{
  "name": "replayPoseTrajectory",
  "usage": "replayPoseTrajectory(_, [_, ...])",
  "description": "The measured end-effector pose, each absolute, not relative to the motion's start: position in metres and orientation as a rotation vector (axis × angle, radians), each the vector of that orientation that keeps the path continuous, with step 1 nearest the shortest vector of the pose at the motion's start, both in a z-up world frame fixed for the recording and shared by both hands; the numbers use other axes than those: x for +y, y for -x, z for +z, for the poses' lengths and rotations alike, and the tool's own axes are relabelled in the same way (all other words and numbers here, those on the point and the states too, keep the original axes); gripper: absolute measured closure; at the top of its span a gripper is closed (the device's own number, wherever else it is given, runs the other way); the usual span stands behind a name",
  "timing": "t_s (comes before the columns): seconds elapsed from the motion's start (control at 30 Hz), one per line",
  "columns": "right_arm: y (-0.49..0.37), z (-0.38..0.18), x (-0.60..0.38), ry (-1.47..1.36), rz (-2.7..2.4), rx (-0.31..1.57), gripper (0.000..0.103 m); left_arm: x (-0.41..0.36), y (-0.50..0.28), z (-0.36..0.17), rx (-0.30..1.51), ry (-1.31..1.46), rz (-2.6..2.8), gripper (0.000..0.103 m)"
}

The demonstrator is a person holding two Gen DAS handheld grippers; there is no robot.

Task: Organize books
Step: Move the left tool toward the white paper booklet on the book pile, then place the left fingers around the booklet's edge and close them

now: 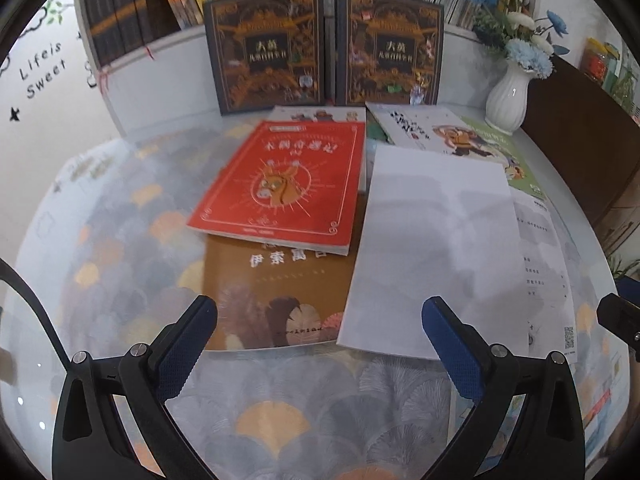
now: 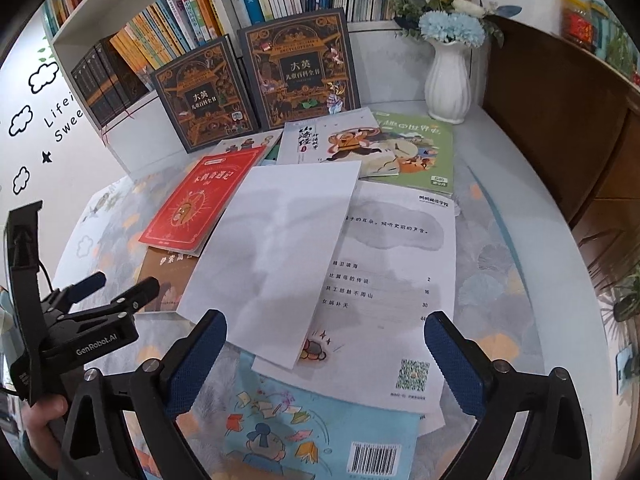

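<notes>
The left gripper (image 1: 320, 320) hung wide open over the near edge of the desk (image 1: 120, 240), nothing between its blue pads. In the right wrist view the same left gripper (image 2: 124, 286) sat low at the left, a hand (image 2: 42, 414) wrapped under its handle.

Beyond it, on the patterned desk cover, a red book (image 1: 280, 184) lay tilted across a brown book (image 1: 276, 300), covering the brown book's far part. Just right of both lay a plain white booklet (image 1: 432, 248), face down or blank, overlapping a white contents page (image 2: 396, 280) printed with a code square. Further off, a white illustrated book (image 2: 332, 140) and a green book (image 2: 420, 148) lay side by side, the white one overlapping the green. Nearest, a light blue book (image 2: 312, 436) with a barcode stuck out from under the contents page.

At the far side two dark ornate volumes (image 1: 264, 48) stood upright against a bookshelf (image 1: 140, 12) packed with spines. At far right stood a white vase (image 1: 506, 96) of blue and white flowers.

The right gripper (image 2: 326, 344) was also spread wide and empty, poised above the white booklet and the contents page.
</notes>
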State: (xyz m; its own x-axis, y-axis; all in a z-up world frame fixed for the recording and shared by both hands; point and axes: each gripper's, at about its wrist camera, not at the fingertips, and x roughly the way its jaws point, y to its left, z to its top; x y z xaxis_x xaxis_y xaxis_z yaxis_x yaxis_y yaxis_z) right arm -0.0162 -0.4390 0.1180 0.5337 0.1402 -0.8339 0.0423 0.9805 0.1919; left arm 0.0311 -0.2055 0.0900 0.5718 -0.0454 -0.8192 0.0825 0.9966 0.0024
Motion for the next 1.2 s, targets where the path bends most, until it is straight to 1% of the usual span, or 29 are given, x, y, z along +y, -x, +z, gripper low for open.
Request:
replayPoseTrajectory(0.1, [0.008,0.111,-0.443,-0.219,0.074,1.015,0.009,-0.204,-0.039,0.08,0.994,-0.029,-0.087,0.001])
replayPoseTrajectory(0.13, [0.005,0.108,-0.444,-0.233,0.082,1.021,0.01,-0.203,-0.041,0.078,0.999,-0.026,-0.089,0.003])
replayPoseTrajectory(0.23, [-0.005,0.096,-0.444,-0.265,0.096,1.05,0.018,-0.203,-0.048,0.072,1.02,-0.018,-0.113,0.008])
replayPoseTrajectory(0.3, [-0.013,0.088,-0.441,-0.254,0.093,1.075,0.03,-0.205,-0.052,0.067,1.032,-0.018,-0.131,0.017])
replayPoseTrajectory(0.37, [-0.02,0.079,-0.438,-0.241,0.094,1.099,0.039,-0.206,-0.057,0.06,1.059,-0.013,-0.152,0.032])
replayPoseTrajectory(0.4, [-0.024,0.075,-0.437,-0.239,0.093,1.108,0.041,-0.207,-0.059,0.056,1.075,-0.009,-0.159,0.036])
replayPoseTrajectory(0.43, [-0.027,0.071,-0.437,-0.239,0.089,1.117,0.041,-0.209,-0.062,0.052,1.089,-0.007,-0.162,0.043])
replayPoseTrajectory(0.47, [-0.032,0.066,-0.437,-0.241,0.085,1.131,0.041,-0.209,-0.064,0.05,1.097,-0.005,-0.164,0.044])
replayPoseTrajectory(0.73, [-0.054,0.046,-0.442,-0.264,0.073,1.173,0.041,-0.216,-0.073,0.04,1.119,-0.006,-0.199,0.044])
replayPoseTrajectory(1.0, [-0.059,0.047,-0.425,-0.275,0.158,1.177,0.041,-0.227,-0.076,0.042,1.127,-0.006,-0.22,0.044])
replayPoseTrajectory(1.13, [-0.053,0.046,-0.418,-0.266,0.172,1.179,0.041,-0.211,-0.073,0.049,1.092,0.026,-0.148,0.044])
replayPoseTrajectory(1.2, [-0.053,0.046,-0.417,-0.264,0.174,1.18,0.042,-0.201,-0.077,0.047,1.106,0.05,-0.127,0.044])
